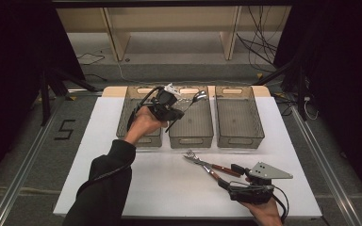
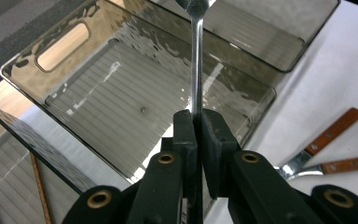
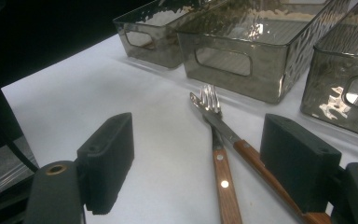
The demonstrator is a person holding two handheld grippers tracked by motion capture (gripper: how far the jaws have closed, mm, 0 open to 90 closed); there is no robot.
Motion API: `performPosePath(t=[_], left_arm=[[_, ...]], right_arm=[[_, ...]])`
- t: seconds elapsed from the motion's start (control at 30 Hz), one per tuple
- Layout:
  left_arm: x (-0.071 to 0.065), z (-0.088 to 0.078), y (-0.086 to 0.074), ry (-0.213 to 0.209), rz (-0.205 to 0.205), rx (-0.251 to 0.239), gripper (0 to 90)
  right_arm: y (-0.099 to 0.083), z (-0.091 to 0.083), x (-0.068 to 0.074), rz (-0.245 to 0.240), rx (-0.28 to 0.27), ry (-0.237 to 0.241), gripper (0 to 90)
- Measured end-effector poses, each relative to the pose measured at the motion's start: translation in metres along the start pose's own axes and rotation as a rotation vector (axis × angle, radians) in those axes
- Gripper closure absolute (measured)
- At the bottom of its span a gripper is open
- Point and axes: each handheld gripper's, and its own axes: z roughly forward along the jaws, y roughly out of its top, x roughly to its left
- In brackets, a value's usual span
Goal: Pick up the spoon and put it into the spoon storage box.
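Nearest, at five o'clock, the right gripper rests with jaws apart beside a wooden-handled fork and knife. At eleven o'clock, the left gripper clamps a spoon above the middle bin.

A single black figure "5" is marked on the grey floor left of the table.

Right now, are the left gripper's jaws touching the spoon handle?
Touching. The left gripper view shows the left gripper with both jaws pressed against the spoon handle, no gap, above the middle bin.
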Motion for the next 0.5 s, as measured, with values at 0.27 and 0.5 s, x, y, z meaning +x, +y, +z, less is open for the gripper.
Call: performPosePath(t=[0.27, 0.5], left_arm=[[0.004, 0.015, 0.008, 0.004, -0.038, -0.017, 84.4], [0.008, 0.030, 0.007, 0.020, -0.062, -0.012, 84.4]], right_arm=[[0.000, 0.000, 0.000, -0.001, -0.003, 0.001, 26.7], [0.000, -0.001, -0.001, 0.000, -0.004, 0.003, 26.7]])
